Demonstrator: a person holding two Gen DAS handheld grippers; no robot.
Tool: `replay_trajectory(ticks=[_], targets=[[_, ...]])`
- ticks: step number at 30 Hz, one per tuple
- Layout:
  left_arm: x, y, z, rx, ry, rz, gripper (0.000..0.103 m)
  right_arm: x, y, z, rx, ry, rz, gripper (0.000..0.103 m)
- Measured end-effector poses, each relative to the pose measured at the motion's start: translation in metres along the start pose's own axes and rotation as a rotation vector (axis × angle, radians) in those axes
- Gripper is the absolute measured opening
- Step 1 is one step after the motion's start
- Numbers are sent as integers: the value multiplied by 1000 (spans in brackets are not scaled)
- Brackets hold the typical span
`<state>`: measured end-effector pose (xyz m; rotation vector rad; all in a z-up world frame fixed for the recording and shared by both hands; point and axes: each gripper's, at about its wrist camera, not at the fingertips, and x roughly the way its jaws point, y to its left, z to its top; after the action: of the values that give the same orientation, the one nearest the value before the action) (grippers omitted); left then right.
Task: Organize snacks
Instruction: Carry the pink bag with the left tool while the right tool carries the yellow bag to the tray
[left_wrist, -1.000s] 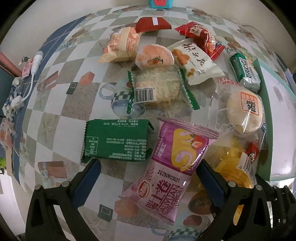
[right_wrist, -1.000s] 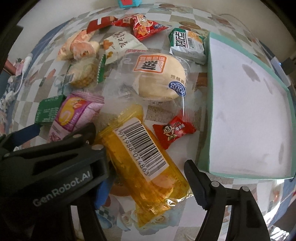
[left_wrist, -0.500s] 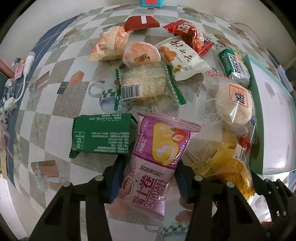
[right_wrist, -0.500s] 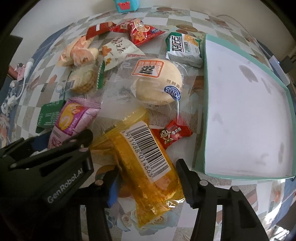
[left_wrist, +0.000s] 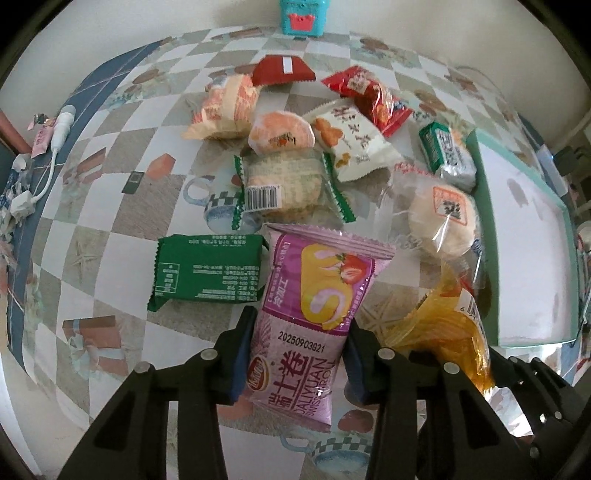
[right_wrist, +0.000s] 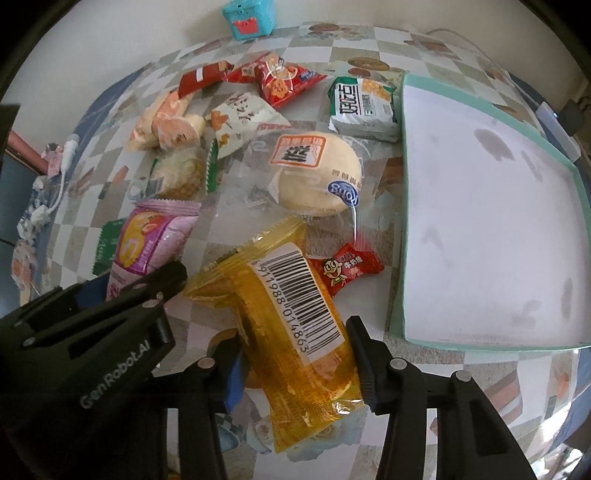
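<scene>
Two grips, left gripper (left_wrist: 297, 354) clamping pink "DALIYUAN SWISS ROLL" pack (left_wrist: 314, 306), right gripper (right_wrist: 295, 363) closing on yellow barcoded pack (right_wrist: 291, 325).

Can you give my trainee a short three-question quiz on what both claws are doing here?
1. True or false: the left claw is shut on the pink Swiss roll packet.
2. The right claw has which item between its closing fingers? A) red candy B) yellow packet with a barcode C) green wafer packet
3. Fill in: the teal-rimmed tray holds ____ snacks.

Key: 1 true; 2 B; 3 no.
</scene>
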<state>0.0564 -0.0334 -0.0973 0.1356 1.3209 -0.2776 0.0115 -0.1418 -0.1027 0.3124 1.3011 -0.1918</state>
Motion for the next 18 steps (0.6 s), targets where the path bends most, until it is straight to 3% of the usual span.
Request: replay_trajectory(ticks=[11,18], targets=[[-39,16,-7,-53,-99,-54,45,-37,-12,-2,40,-81,42,52],[-59,10,-1,-64,-157,-26,45,-65,-17,-5,92,-162,45,52]])
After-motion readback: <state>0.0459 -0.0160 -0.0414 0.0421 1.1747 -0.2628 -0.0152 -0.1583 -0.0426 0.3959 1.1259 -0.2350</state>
